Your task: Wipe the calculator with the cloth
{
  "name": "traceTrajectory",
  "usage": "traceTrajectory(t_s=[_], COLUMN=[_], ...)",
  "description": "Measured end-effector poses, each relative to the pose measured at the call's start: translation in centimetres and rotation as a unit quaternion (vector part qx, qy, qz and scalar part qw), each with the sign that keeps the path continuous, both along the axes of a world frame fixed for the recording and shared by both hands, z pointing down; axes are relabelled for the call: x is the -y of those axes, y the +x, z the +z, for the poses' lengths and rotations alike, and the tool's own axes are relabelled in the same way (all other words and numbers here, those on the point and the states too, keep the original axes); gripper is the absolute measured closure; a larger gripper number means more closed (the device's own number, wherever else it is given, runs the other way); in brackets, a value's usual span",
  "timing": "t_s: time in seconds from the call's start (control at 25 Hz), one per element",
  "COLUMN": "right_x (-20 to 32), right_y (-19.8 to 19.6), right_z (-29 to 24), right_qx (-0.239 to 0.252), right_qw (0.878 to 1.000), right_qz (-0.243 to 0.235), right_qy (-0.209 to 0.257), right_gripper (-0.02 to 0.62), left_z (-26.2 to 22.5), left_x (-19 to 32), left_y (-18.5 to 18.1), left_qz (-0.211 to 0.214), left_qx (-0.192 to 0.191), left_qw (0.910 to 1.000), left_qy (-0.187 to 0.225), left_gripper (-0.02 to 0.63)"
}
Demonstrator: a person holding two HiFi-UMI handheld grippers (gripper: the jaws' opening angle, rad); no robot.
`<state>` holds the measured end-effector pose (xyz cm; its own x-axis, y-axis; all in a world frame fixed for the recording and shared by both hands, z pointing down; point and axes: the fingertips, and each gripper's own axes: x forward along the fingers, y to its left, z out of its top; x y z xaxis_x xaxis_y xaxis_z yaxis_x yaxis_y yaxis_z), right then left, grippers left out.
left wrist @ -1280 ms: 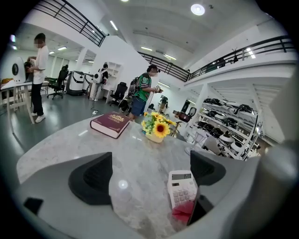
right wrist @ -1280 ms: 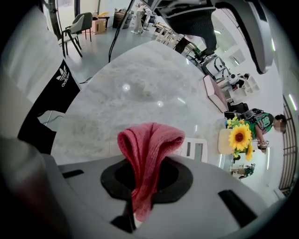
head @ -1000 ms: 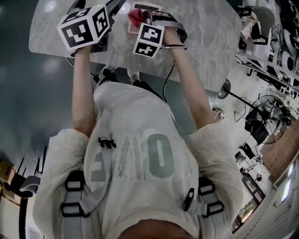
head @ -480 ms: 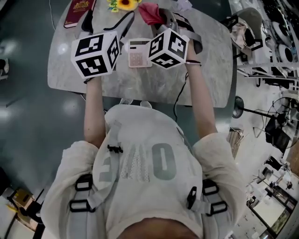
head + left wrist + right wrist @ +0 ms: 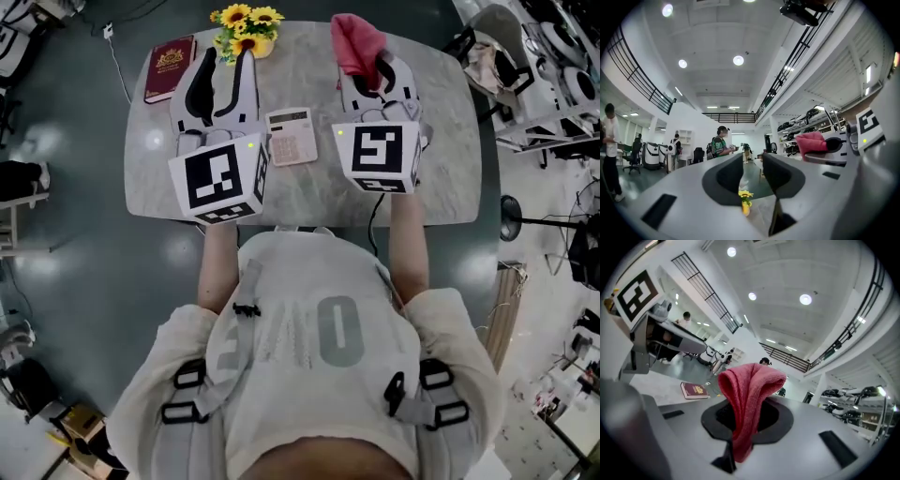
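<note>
Head view: small white keypad calculator (image 5: 292, 137) lies flat on the grey marble table (image 5: 441, 178), between my left claw (image 5: 225, 66) and right claw (image 5: 373, 70), apart from both.

Left gripper view: this claw has just been narrowing. A slim gap is left, empty, with yellow sunflowers (image 5: 745, 197) beyond.

Right gripper view: this claw pinches the folded red cloth (image 5: 747, 394), which sticks up loosely.

Risk, I judge: the unheld calculator skates off under the wipe, or the floppy fold slips free.

Ribbed matt cloth (image 5: 750, 399), polished marbled table (image 5: 441, 122)
</note>
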<state>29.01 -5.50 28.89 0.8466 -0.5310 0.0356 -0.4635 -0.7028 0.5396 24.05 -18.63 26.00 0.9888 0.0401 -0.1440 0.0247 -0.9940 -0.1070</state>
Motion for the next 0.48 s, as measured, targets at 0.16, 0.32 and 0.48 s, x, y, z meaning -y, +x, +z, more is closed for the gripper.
traceTrajectory(t_s=[0.16, 0.32, 0.48], right_x=[-2.3, -3.8, -4.4], right_y=[-1.3, -2.5, -3.6], right_z=[0.2, 1.4, 2.3], right_qx=[0.005, 0.015, 0.027], right_qw=[0.998, 0.994, 0.991], right_qz=[0.028, 0.048, 0.049], right_qy=[0.062, 0.100, 0.121], right_gripper=[0.540, 0.540, 0.540], left_z=[-0.1, 0.1, 0.2], left_x=[-0.7, -0.7, -0.3], left_y=[-1.0, -2.0, -2.6], left_qz=[-0.011, -0.032, -0.041], left_qx=[-0.023, -0.030, -0.032], left_qw=[0.9996, 0.9988, 0.9983], left_qy=[0.016, 0.024, 0.025], left_gripper=[0.562, 0.581, 0.584])
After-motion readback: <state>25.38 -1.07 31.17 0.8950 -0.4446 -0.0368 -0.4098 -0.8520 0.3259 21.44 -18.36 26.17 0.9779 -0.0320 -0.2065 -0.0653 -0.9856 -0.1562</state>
